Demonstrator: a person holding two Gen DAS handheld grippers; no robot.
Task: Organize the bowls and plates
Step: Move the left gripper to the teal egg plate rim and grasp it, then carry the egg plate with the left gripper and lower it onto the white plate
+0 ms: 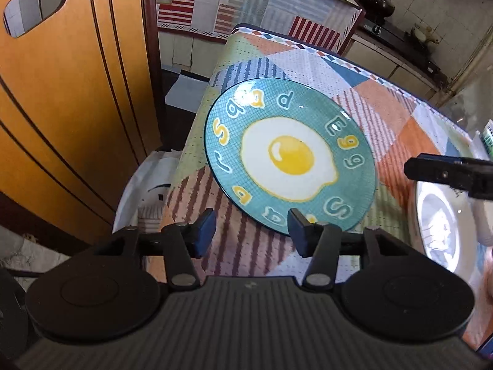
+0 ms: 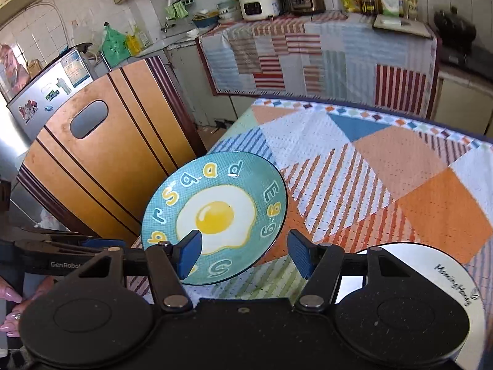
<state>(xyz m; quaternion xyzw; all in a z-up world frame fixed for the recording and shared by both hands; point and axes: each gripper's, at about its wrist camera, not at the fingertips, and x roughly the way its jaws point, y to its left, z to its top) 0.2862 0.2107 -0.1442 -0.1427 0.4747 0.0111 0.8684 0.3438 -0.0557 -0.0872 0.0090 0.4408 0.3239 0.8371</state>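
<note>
Egg plate (image 1: 289, 157) lies just ahead of left tool (image 1: 251, 231), jaws apart, nothing betw. them.

1. White tiled walls (image 2: 92, 9) enclosed the kitchen.
2. A wooden chair back (image 2: 101, 160) stood at 9 o'clock.
3. A cloth-draped counter (image 2: 308, 55) ran at 12 o'clock.
4. Daylight lit the room.

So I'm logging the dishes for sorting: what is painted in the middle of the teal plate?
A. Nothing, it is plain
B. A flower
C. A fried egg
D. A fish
C: the teal plate shows a white fried egg with a yellow yolk at its centre, ringed by letters.
</note>
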